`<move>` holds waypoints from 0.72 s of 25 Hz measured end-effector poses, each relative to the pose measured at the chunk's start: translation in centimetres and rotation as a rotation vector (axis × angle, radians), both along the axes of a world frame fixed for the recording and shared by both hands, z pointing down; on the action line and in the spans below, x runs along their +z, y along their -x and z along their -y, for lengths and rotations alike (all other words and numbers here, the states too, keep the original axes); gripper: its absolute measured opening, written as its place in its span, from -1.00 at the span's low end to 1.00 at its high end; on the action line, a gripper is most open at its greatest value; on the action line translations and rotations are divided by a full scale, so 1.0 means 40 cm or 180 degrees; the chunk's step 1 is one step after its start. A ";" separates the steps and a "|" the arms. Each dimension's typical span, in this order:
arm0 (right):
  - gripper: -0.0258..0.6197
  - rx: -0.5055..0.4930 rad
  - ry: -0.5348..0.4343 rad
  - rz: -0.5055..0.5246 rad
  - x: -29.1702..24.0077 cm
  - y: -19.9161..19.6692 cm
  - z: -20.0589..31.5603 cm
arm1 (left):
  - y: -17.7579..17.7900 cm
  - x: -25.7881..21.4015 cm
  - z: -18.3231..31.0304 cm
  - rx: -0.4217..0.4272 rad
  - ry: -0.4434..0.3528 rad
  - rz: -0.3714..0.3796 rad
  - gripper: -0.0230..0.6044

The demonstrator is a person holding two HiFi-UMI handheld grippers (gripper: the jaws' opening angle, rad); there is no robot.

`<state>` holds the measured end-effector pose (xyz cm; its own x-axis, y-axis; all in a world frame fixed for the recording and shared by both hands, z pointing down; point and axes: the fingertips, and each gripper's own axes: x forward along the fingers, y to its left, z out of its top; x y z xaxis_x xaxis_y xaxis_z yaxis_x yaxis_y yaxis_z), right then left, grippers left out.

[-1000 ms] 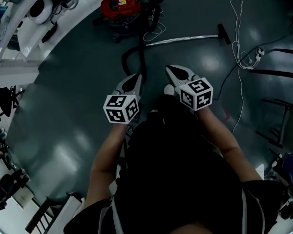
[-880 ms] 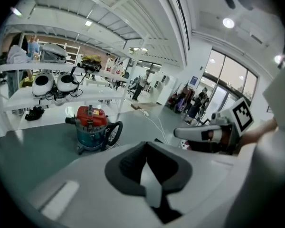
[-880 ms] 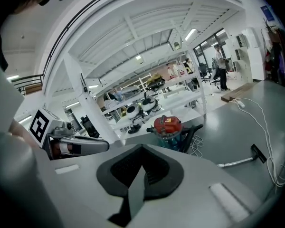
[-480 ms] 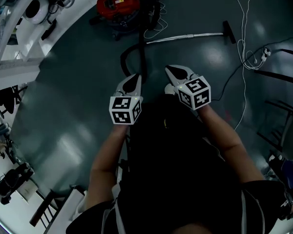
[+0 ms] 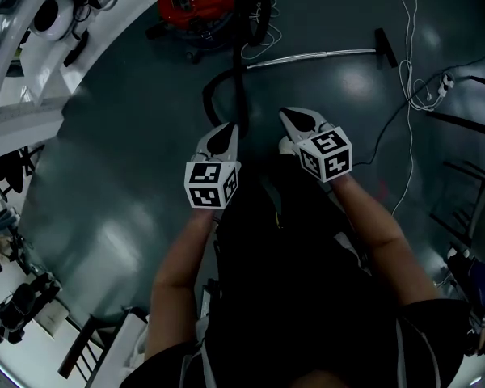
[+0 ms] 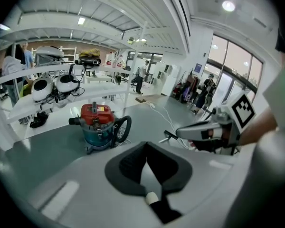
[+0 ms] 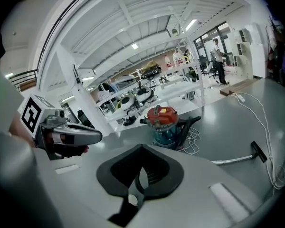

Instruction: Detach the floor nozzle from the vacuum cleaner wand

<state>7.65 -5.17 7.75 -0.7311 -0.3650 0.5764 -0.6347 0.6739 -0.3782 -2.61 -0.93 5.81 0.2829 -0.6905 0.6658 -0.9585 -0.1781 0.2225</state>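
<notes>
Floor nozzle (image 5: 385,47) on wand (image 5: 315,56) end, well beyond right gripper (image 5: 291,116), untouched.

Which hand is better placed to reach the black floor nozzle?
Right, likely: the black floor nozzle ends the silver metal wand nearer the right gripper than the left gripper; both shut, empty.

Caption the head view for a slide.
Shut and empty, the left claw and right claw hover short of the red vacuum, its wand and floor nozzle.
</notes>
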 end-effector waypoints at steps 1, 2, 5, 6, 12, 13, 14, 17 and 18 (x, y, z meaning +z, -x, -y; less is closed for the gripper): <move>-0.93 0.0032 -0.0005 -0.0020 0.010 0.008 0.003 | 0.007 0.014 0.001 0.0045 0.0025 0.0007 -0.90; -0.93 0.0066 -0.0004 -0.0037 0.020 0.017 0.006 | 0.015 0.028 0.002 0.0094 0.0051 0.0018 -0.90; -0.93 0.0161 0.0031 -0.0067 0.057 0.041 0.014 | 0.039 0.071 0.013 0.0233 0.0108 0.0035 -0.90; -0.93 0.0190 0.0046 -0.0068 0.071 0.049 0.016 | 0.046 0.086 0.018 0.0271 0.0125 0.0030 -0.90; -0.93 0.0403 0.0151 -0.0068 0.183 0.089 0.018 | 0.083 0.190 0.028 0.0564 0.0203 0.0076 -0.90; -0.93 0.0423 0.0163 -0.0071 0.206 0.096 0.016 | 0.089 0.213 0.026 0.0637 0.0213 0.0123 -0.90; -0.93 0.0434 0.0175 -0.0079 0.230 0.103 0.016 | 0.093 0.237 0.023 0.0716 0.0226 0.0166 -0.90; -0.93 0.0441 0.0189 -0.0133 0.301 0.123 0.031 | 0.096 0.310 0.029 0.0905 0.0244 0.0183 -0.90; -0.93 0.0440 0.0177 -0.0146 0.321 0.131 0.037 | 0.100 0.337 0.032 0.0941 0.0246 0.0177 -0.90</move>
<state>2.40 -6.66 20.58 -0.6485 -0.4270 0.6302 -0.7374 0.5578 -0.3808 -6.62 -2.21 19.29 0.4255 -0.5305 0.7332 -0.8788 -0.4356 0.1948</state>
